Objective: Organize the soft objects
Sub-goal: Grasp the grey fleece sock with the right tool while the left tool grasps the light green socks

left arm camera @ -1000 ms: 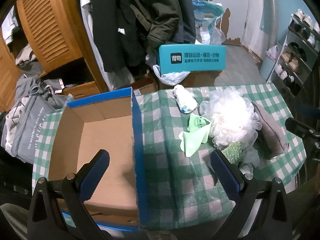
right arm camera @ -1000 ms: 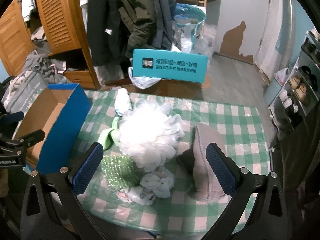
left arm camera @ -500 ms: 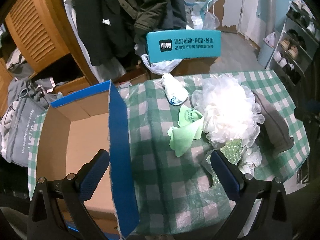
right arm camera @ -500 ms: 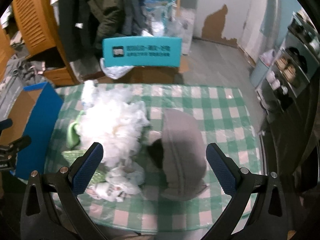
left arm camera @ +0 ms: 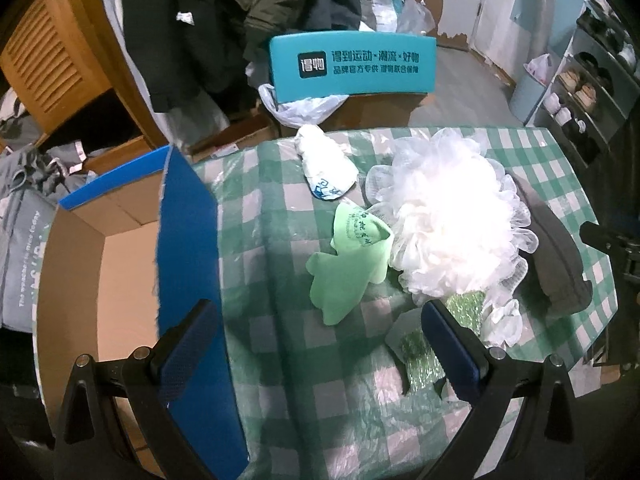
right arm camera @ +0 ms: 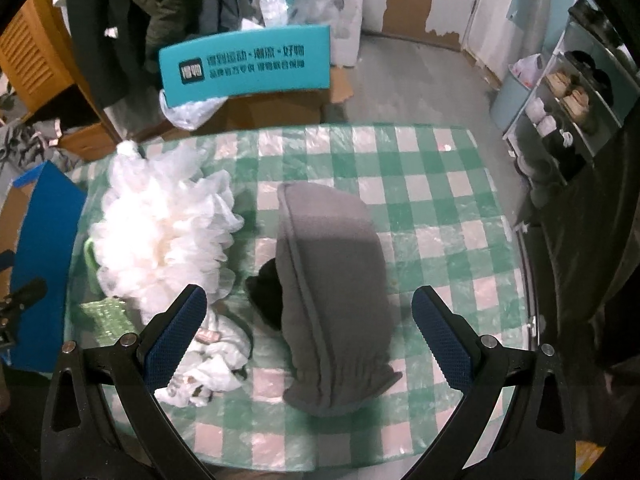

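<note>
On the green checked table [left arm camera: 288, 392] lie a white mesh bath puff [left arm camera: 452, 224], a light green cloth [left arm camera: 344, 268], a white printed bag [left arm camera: 324, 160], a green sparkly sponge [left arm camera: 424, 344], a crumpled white cloth [right arm camera: 212, 364] and a grey fleece item [right arm camera: 332, 292]. An open blue cardboard box [left arm camera: 188, 264] stands at the table's left. My left gripper [left arm camera: 320, 352] is open above the table near the box wall. My right gripper [right arm camera: 308, 332] is open, hovering over the grey fleece item.
A teal box with printed text [left arm camera: 352, 66] stands behind the table, over a white plastic bag. Dark coats hang at the back left by a wooden louvred door [left arm camera: 44, 52]. A shoe rack [right arm camera: 568, 92] stands at the right. The table edge is close below both grippers.
My left gripper has moved right, from over the box to the table. My right gripper has swung right, from the puff to above the grey fleece item.
</note>
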The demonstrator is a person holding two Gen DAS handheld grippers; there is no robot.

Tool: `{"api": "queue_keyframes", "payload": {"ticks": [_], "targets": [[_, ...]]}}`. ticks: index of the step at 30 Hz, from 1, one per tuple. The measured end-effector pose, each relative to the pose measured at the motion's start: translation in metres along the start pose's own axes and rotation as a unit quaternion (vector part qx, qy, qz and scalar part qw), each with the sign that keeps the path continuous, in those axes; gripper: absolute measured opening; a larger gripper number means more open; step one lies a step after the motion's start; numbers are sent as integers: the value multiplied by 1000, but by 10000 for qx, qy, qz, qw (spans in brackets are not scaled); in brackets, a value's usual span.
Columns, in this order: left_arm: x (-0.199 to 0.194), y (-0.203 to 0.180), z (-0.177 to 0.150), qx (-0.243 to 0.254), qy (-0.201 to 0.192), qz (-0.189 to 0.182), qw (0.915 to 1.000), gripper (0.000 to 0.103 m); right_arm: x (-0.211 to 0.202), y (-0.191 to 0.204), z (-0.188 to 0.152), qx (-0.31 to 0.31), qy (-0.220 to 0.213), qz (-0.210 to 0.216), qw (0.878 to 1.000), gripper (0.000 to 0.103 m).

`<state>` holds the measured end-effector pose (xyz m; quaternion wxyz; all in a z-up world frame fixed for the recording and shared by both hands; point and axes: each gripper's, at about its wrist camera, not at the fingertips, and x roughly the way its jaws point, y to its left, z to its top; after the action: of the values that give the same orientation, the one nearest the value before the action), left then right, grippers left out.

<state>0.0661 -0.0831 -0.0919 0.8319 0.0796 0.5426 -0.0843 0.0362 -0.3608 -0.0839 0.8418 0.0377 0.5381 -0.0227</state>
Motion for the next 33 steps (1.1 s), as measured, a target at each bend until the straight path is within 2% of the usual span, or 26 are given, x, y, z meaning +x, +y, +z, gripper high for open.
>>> {"api": "queue_keyframes", "payload": {"ticks": [10, 21, 22, 25, 27, 28, 29, 30, 31, 32, 33], "targets": [[39, 1, 9, -160, 370, -228, 9989, 102, 45, -4, -2, -42, 572, -186, 9982, 101], [71, -5, 19, -44, 551, -175, 9983, 102, 69, -13, -7, -6, 792, -337, 9963, 101], [74, -5, 20, -26, 565, -182, 9982, 102, 71, -14, -7, 6, 813, -341, 9961, 100], [84, -4, 23, 43, 631, -228, 9977, 101, 79, -16, -8, 73, 903, -272, 9955, 90], [89, -3, 23, 39, 649, -267, 9975, 96, 83, -17, -9, 116, 936, -172, 9954, 84], [91, -2, 22, 36, 662, -285, 9974, 89, 85, -17, -9, 107, 959, -147, 9952, 82], [94, -1, 22, 42, 683, -332, 9971, 79, 86, -17, -10, 86, 975, -142, 9951, 77], [96, -1, 21, 47, 707, -376, 9968, 73, 86, -16, -11, 76, 976, -132, 9951, 71], [98, -1, 21, 37, 745, -421, 9963, 59, 86, -16, -11, 81, 977, -103, 9951, 67], [100, 0, 20, -5, 796, -514, 9955, 44, 86, -17, -11, 102, 982, -59, 9951, 58], [101, 1, 19, -33, 812, -589, 9950, 37, 85, -18, -12, 122, 1008, -3, 9948, 51]]}}
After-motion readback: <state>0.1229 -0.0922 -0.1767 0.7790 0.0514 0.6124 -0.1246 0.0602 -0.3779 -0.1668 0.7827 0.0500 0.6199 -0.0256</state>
